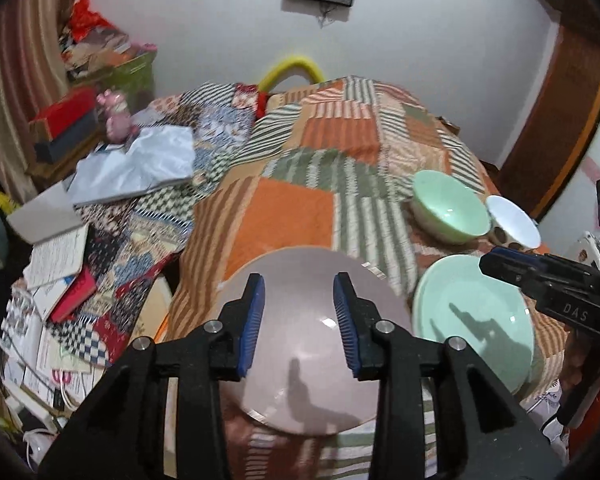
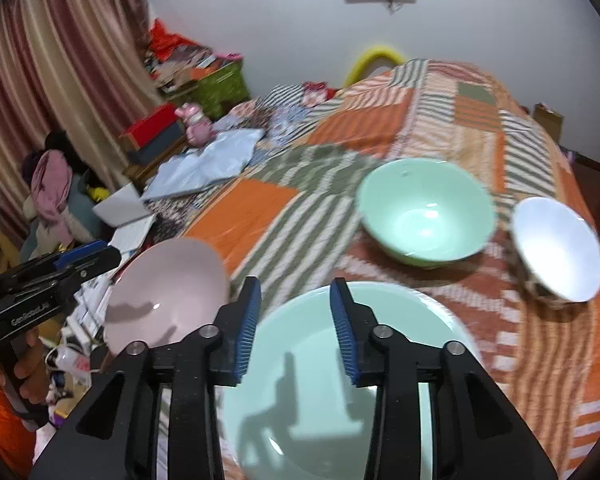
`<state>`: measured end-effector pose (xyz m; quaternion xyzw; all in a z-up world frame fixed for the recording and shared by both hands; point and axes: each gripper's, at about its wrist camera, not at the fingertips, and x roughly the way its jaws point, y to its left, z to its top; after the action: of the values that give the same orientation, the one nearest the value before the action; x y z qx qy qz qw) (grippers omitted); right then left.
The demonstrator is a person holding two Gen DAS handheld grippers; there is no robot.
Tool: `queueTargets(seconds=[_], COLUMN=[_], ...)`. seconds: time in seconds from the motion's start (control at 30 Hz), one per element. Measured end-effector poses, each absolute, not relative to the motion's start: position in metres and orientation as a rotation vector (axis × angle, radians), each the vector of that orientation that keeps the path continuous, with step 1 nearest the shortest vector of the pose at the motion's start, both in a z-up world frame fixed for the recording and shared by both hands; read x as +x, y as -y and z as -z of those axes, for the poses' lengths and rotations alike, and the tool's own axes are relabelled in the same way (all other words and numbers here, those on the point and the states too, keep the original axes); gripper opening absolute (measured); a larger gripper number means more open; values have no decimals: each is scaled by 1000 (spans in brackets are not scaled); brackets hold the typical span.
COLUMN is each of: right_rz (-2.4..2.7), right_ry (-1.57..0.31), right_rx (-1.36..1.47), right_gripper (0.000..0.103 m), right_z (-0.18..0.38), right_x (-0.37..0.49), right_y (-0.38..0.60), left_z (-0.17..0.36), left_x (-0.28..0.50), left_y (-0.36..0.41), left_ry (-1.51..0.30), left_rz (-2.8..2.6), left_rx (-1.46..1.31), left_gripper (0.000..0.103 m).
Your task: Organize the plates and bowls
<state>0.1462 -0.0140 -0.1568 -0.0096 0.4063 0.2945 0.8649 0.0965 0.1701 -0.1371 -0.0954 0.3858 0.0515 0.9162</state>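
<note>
A pink plate (image 1: 300, 344) lies on the patchwork quilt (image 1: 296, 208); my left gripper (image 1: 299, 300) hovers above it, open and empty. A mint green plate (image 1: 472, 320) lies to its right; my right gripper (image 2: 295, 308) hovers over this green plate (image 2: 332, 396), open and empty. Beyond stand a mint green bowl (image 2: 426, 212) and a white bowl (image 2: 558, 248) tilted on its side to the right. The pink plate (image 2: 168, 292) shows left in the right wrist view, with the left gripper (image 2: 100, 256) near it. The right gripper (image 1: 496, 260) shows at the right in the left wrist view.
Left of the quilt lie books and papers (image 1: 56, 256), a white bag (image 1: 140, 164), a red box (image 1: 64, 112) and a pink toy (image 1: 118, 116). A striped curtain (image 2: 60, 60) hangs at the left. A yellow hoop (image 2: 374, 58) stands behind the bed.
</note>
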Motion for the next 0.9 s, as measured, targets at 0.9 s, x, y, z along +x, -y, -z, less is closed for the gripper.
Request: queueTargets(seconds=[0.9], right_rz=[-436], right_ry=[-938], right_rx=[96], right_gripper=[39], right_z=[191], right_x=[222], right_y=[92], left_z=[139], left_x=[241], left_y=[-87], left_ry=[-851], left_rz=[19], left_rx=[-95], left_gripper=[66])
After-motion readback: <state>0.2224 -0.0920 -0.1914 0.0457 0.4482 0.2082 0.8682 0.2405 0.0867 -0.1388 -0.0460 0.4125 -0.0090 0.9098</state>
